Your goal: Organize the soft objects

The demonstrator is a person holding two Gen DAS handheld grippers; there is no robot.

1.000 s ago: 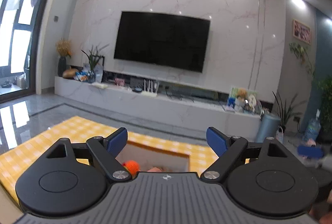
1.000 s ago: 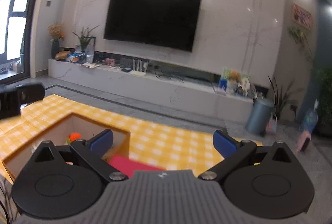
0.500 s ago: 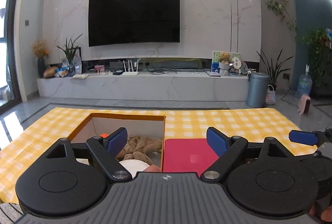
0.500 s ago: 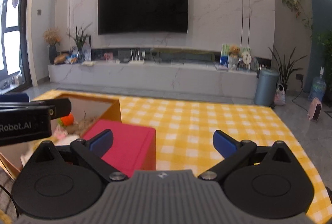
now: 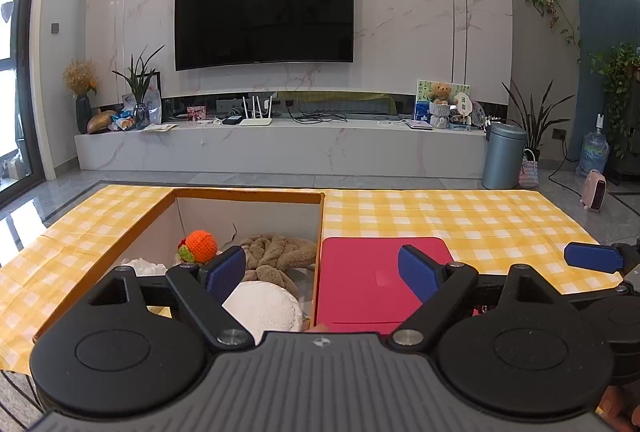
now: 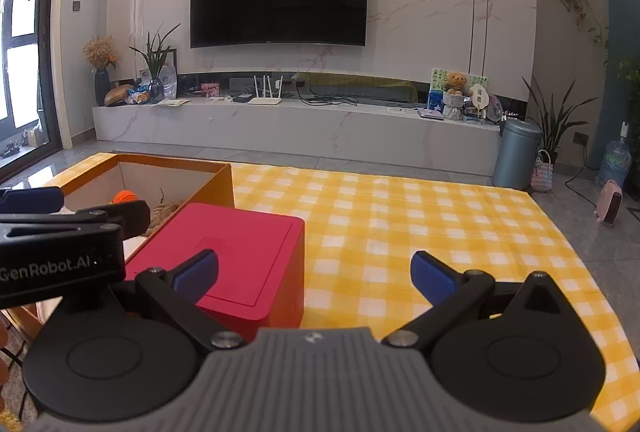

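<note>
Left gripper (image 5: 322, 272) and right gripper (image 6: 314, 274) both spread wide, holding nothing. Orange cardboard box (image 5: 248, 195) on the table (image 5: 460, 220) holds an orange knit toy (image 5: 201, 242), brown plush (image 5: 276, 252) and white plush (image 5: 264, 306). Red box (image 5: 384, 284) sits touching the cardboard box's right wall.

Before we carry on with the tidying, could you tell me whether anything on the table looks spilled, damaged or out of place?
Nothing stands out. The soft toys, including the orange knitted ball, sit inside the open cardboard box, and the red box stands squarely beside it on the checked tablecloth. Both grippers are open and empty.
</note>
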